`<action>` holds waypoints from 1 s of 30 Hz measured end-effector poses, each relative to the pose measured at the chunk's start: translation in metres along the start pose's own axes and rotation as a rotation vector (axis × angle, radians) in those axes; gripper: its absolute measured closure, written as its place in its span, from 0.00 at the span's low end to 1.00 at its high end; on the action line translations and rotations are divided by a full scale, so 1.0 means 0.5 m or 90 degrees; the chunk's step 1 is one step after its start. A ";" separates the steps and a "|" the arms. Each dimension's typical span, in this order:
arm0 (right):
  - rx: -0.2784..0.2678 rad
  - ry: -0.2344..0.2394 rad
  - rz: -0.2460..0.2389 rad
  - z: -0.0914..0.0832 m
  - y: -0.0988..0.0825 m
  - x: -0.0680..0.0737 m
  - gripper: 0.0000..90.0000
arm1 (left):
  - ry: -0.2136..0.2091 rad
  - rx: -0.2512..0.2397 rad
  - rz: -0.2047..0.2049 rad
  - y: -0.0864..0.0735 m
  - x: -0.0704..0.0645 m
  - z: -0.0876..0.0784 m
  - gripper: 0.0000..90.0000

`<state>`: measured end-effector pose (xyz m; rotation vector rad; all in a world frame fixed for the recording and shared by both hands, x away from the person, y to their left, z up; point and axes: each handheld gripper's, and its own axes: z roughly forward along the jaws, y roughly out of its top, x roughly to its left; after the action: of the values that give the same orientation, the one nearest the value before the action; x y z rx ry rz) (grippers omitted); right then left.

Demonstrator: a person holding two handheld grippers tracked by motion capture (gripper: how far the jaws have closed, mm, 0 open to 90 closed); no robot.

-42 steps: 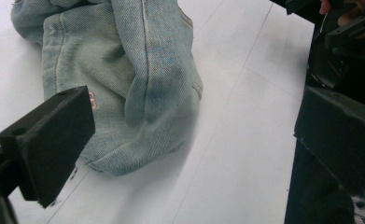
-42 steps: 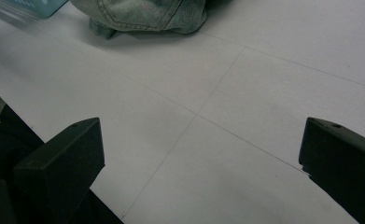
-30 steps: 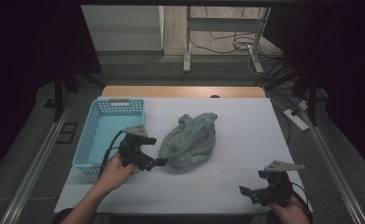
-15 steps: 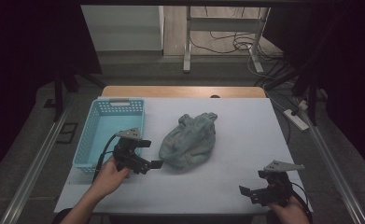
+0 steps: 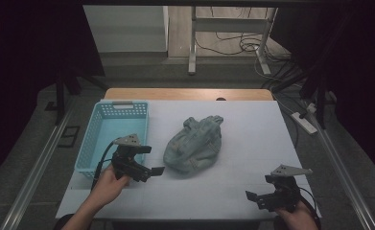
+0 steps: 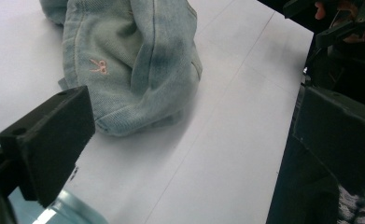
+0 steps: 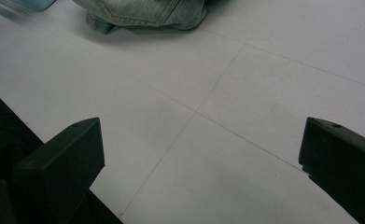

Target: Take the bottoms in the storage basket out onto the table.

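A crumpled pair of light blue jeans (image 5: 194,143) lies in a heap at the middle of the white table (image 5: 252,129). In the left gripper view the denim (image 6: 133,60) lies ahead with a small pink embroidered mark on it. My left gripper (image 5: 149,165) stands open just left of the heap's near edge, apart from it, jaws wide with nothing between them. At the table's near right corner my right gripper (image 5: 254,196) is open over bare tabletop, the jeans (image 7: 143,11) far ahead of it.
A light blue plastic basket (image 5: 91,143) sits at the table's left edge, right behind my left gripper. A wooden strip (image 5: 190,94) runs along the far edge. Beyond the table are metal frame legs and cables on the floor.
My left gripper has pulled back toward me and to the left, away from the jeans' edge. The jeans lie unmoved. The right gripper has stayed put.
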<state>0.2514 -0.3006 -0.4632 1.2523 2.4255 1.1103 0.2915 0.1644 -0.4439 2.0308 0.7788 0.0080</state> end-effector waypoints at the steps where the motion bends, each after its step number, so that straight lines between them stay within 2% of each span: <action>1: 0.000 0.000 -0.001 0.000 0.000 0.000 0.00 | 0.000 0.000 -0.001 -0.002 0.000 -0.001 0.00; 30: 0.003 -0.004 -0.005 0.001 0.000 0.001 0.00 | 0.021 -0.015 -0.033 -0.060 0.000 -0.050 0.00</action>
<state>0.2512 -0.2998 -0.4633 1.2457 2.4278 1.0965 0.2684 0.1946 -0.4531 1.9925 0.8481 0.0211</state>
